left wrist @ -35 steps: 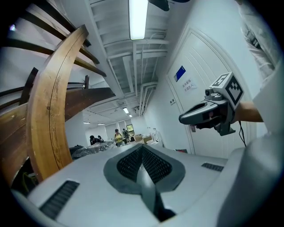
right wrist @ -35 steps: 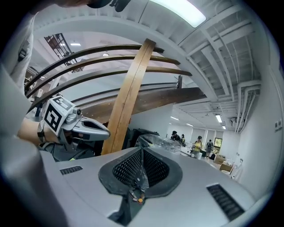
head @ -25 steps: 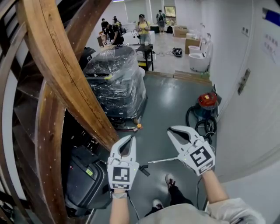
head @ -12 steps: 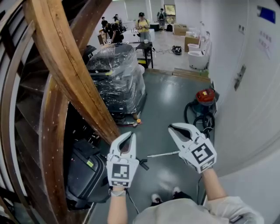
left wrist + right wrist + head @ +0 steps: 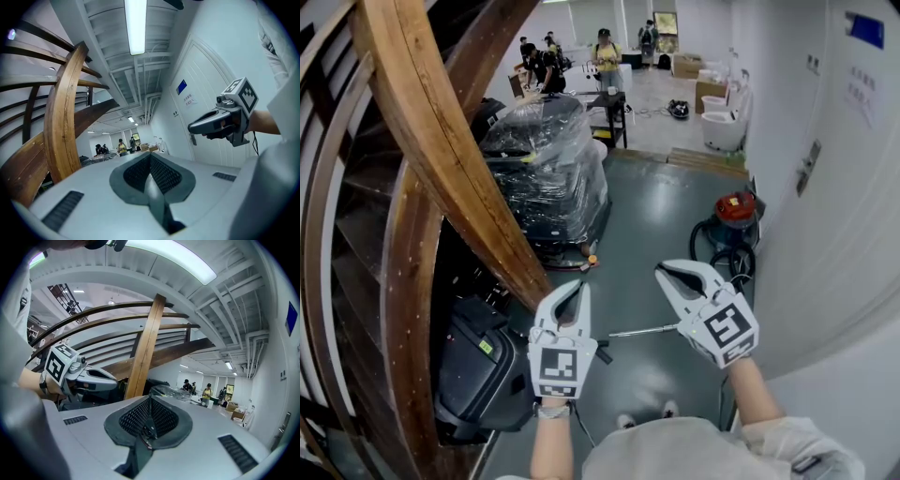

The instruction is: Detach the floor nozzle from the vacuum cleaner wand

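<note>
A thin metal vacuum wand (image 5: 644, 330) lies on the grey floor between my two hands, with a dark end piece (image 5: 603, 355) half hidden beside my left gripper. The red canister vacuum (image 5: 739, 210) and its coiled black hose (image 5: 724, 255) stand by the right wall. My left gripper (image 5: 579, 287) is held level above the floor, jaws shut and empty. My right gripper (image 5: 661, 273) is also level, shut and empty. Neither touches the wand. The left gripper view shows its shut jaws (image 5: 150, 155) and the right gripper (image 5: 225, 123); the right gripper view shows its shut jaws (image 5: 150, 399) and the left gripper (image 5: 89, 378).
A curved wooden stair beam (image 5: 441, 159) fills the left. A plastic-wrapped machine (image 5: 546, 169) stands ahead, a black case (image 5: 483, 370) low on the left. White wall and door (image 5: 834, 187) close the right side. People (image 5: 607, 58) stand at a table far back.
Both grippers stayed shut and drifted forward and slightly up. The person's shoes slid toward the bottom of the head view, and the wand now lies nearer the grippers' level in the picture.
</note>
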A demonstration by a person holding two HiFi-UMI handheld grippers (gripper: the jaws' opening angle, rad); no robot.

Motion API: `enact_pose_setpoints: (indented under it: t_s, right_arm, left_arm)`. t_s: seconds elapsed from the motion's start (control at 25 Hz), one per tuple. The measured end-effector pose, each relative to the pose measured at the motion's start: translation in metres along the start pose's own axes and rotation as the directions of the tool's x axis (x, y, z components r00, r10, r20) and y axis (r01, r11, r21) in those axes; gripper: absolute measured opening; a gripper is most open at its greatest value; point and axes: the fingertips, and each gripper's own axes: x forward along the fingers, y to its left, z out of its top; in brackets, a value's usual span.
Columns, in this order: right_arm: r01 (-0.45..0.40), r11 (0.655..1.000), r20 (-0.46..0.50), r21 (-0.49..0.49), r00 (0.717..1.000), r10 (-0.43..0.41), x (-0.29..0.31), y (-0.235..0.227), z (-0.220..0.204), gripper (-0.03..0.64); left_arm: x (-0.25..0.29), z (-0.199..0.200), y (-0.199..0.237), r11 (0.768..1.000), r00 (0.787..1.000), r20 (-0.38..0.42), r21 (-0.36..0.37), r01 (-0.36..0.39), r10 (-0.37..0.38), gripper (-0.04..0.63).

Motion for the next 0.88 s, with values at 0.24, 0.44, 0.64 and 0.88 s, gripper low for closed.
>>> enact_pose_setpoints:
  t_s: [0.24, 0.44, 0.64, 0.88]
  right_arm:
    - [0.006, 1.000, -0.022, -0.004, 1.000, -0.006, -0.005, -0.010, -0.008, 0.035]
    - [-0.001, 1.000, -0.027, -0.010, 1.000, 0.001, -0.003, -0.011, -0.012, 0.035]
    - [-0.005, 1.000, -0.026, -0.014, 1.000, 0.005, -0.002, -0.012, -0.012, 0.035]
    - [-0.006, 1.000, -0.029, -0.014, 1.000, 0.006, 0.000, -0.016, -0.015, 0.035]
  left_arm:
    - [0.006, 0.003, -0.009, 1.000, 1.000, -0.005, 0.002, -0.001, 0.001, 0.002]
    - [0.009, 0.001, -0.009, 1.000, 1.000, -0.012, 0.002, -0.004, 0.005, 0.002]
    - [0.011, 0.000, -0.010, 1.000, 1.000, -0.016, 0.002, -0.006, 0.006, 0.002]
    - [0.014, -0.003, -0.011, 1.000, 1.000, -0.021, -0.001, -0.007, 0.007, 0.002]
